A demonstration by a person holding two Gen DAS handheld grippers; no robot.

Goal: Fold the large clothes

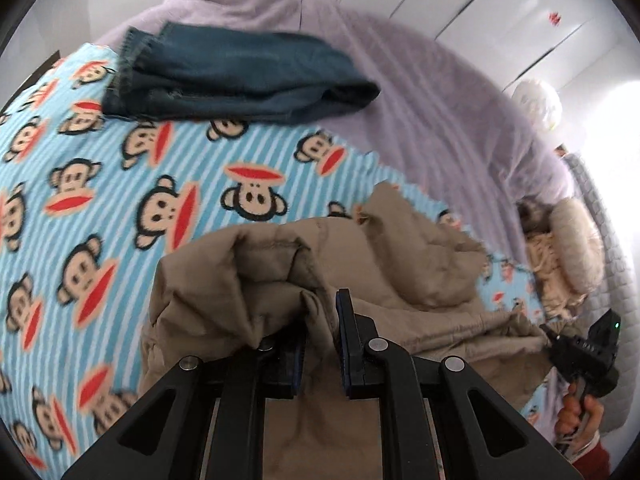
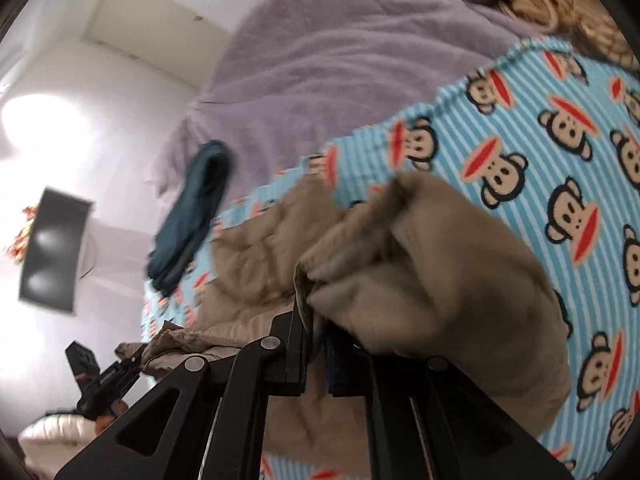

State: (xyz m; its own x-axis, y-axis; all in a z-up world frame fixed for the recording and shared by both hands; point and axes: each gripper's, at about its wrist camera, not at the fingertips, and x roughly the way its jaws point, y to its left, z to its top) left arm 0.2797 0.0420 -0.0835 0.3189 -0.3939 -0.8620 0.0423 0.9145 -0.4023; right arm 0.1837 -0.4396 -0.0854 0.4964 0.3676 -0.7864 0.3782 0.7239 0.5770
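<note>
Trousers point(image 1: 304, 280): khaki, bunched on my monkey blanket point(image 1: 100, 184), both claws pinching an edge.
Left view: left claw point(image 1: 320, 344) is narrow, cloth caught between its pads; right claw point(image 1: 576, 352) is out at the far corner. Jeans point(image 1: 240, 76) lie folded beyond.
Right view: right claw point(image 2: 316, 344) is clamped tight on a seam.
Handling: soft, light, floppy, I reckon; grip hems, pull taut.

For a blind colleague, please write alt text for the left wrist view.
The left gripper is shut on a bunched tan garment over a blue striped monkey-print blanket. Folded blue jeans lie farther back beside a lilac cover; the right gripper grips the garment's far edge.
</note>
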